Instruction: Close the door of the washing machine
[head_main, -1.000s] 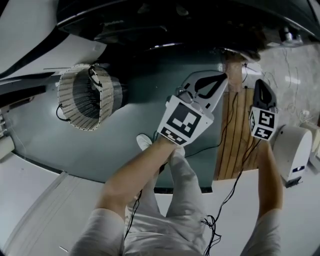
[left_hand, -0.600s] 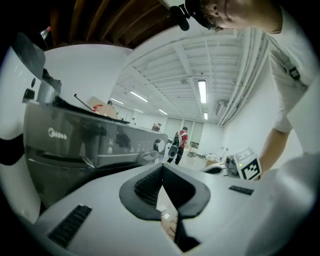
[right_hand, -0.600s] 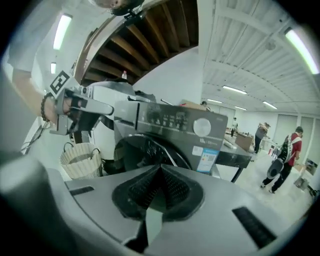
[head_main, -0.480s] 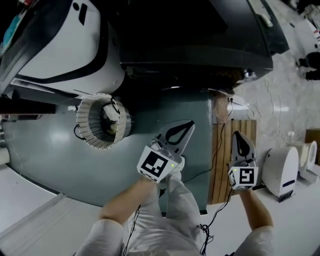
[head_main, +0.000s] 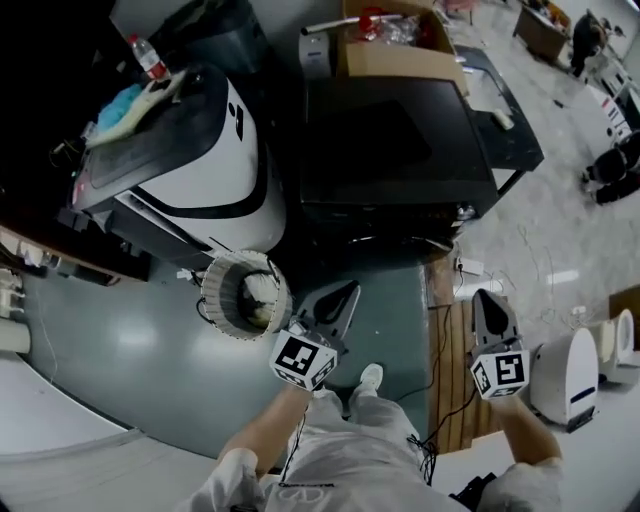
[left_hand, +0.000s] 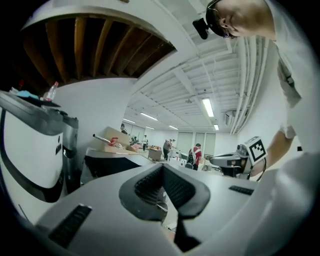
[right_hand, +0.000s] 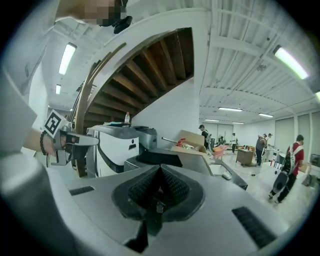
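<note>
On grey floor (head_main: 120, 340), far-left edge: white washing machine (head_main: 200, 170), door state unreadable; woven basket (head_main: 243, 297) just beside it. Left gripper (head_main: 340, 298) clenched, empty. Right gripper (head_main: 486, 300) clenched, empty. Both apart from machine.

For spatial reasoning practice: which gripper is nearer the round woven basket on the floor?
Left. The left gripper hangs just right of the basket in the head view; the right gripper is much farther right.
</note>
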